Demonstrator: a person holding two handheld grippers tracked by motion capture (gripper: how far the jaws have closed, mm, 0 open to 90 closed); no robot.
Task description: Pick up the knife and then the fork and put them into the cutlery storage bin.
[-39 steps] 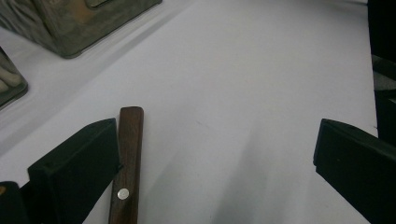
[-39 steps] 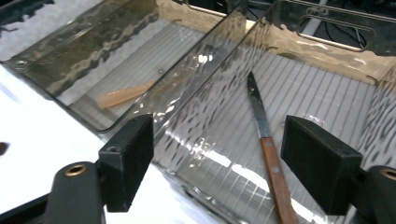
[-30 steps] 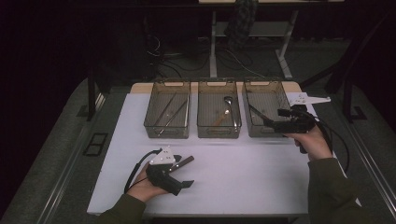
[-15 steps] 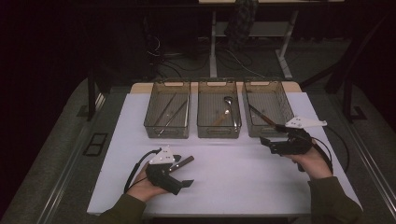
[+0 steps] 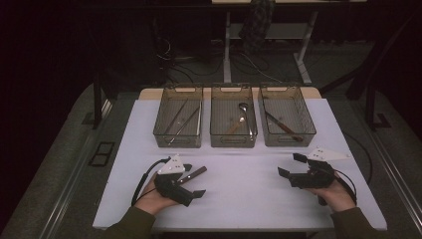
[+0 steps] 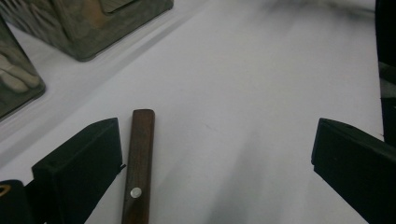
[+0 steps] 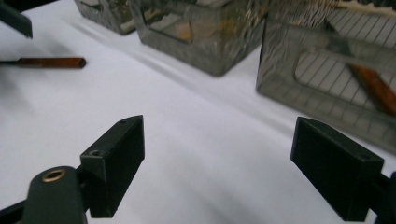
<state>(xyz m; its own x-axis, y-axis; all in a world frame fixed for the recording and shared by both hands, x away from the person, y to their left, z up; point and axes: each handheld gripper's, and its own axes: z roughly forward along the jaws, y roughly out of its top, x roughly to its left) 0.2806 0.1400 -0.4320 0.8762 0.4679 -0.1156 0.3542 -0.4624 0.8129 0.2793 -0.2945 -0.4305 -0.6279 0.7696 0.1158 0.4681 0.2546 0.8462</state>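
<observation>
A utensil with a brown wooden handle (image 5: 193,175) lies on the white table (image 5: 239,199) at the front left. My left gripper (image 5: 195,180) rests there, open, its jaws on either side of the handle. In the left gripper view the handle (image 6: 138,168) lies just inside the left jaw, untouched by the far jaw. My right gripper (image 5: 288,165) sits low at the front right, open and holding nothing. In the right gripper view its jaws (image 7: 219,168) frame bare table, and the handle (image 7: 46,62) shows far off to the left.
Three clear bins stand in a row at the back. The left bin (image 5: 177,144) holds long thin utensils, the middle bin (image 5: 233,143) spoons, and the right bin (image 5: 308,124) a wooden-handled knife (image 5: 283,127). The table's front edge is close to both hands.
My right gripper has drawn back from the right bin toward the table's front right and lowered, its jaws open. The left gripper and the wooden-handled utensil have stayed put.
</observation>
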